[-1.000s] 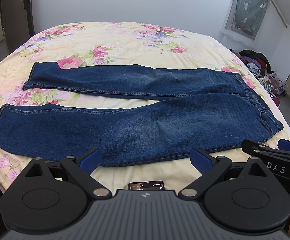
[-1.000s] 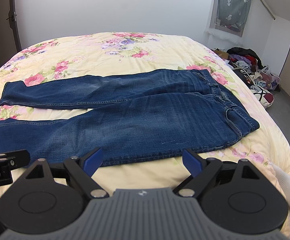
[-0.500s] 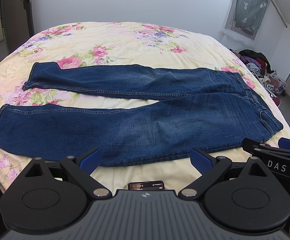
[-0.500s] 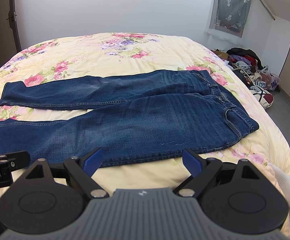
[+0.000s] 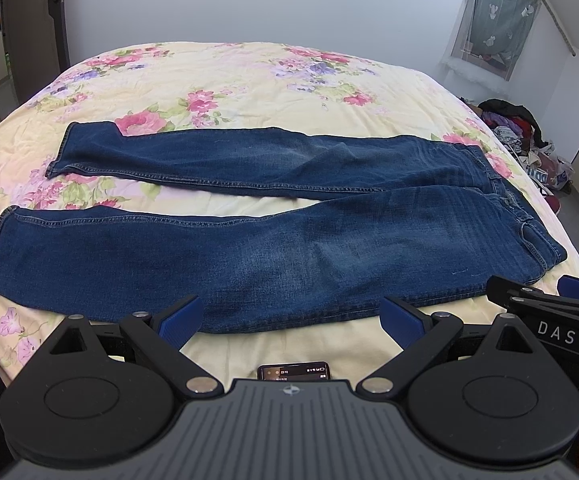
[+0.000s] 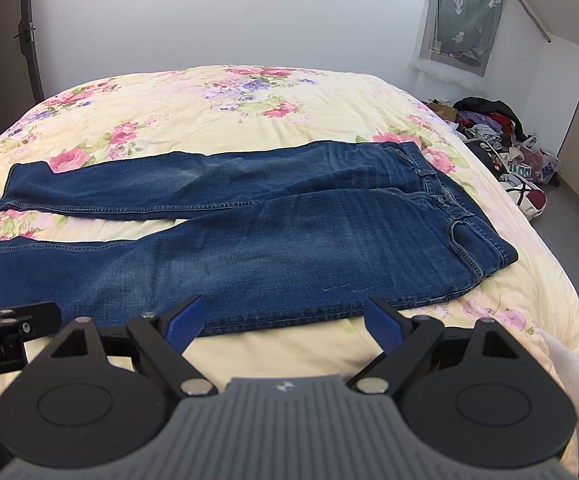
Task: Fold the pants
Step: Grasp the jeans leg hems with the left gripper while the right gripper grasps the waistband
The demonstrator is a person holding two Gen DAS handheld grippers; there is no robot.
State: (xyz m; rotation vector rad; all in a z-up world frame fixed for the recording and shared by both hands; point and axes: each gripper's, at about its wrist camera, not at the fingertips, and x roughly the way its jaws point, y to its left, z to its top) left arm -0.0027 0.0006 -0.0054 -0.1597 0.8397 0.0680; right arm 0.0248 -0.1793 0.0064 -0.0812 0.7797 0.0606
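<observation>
Dark blue jeans (image 5: 273,248) lie flat on the bed, legs spread apart and pointing left, waistband at the right; they also show in the right wrist view (image 6: 289,248). My left gripper (image 5: 291,314) is open and empty, hovering just before the near leg's lower edge. My right gripper (image 6: 285,318) is open and empty, just before the near edge by the thigh and hip. The right gripper's tip (image 5: 545,300) shows at the right of the left wrist view.
The bed has a cream floral cover (image 5: 249,80) and a white wall behind it. A phone (image 5: 293,371) lies on the bed's near edge. A pile of clothes and bags (image 6: 501,148) sits on the floor at the right. A door (image 6: 5,52) is at the far left.
</observation>
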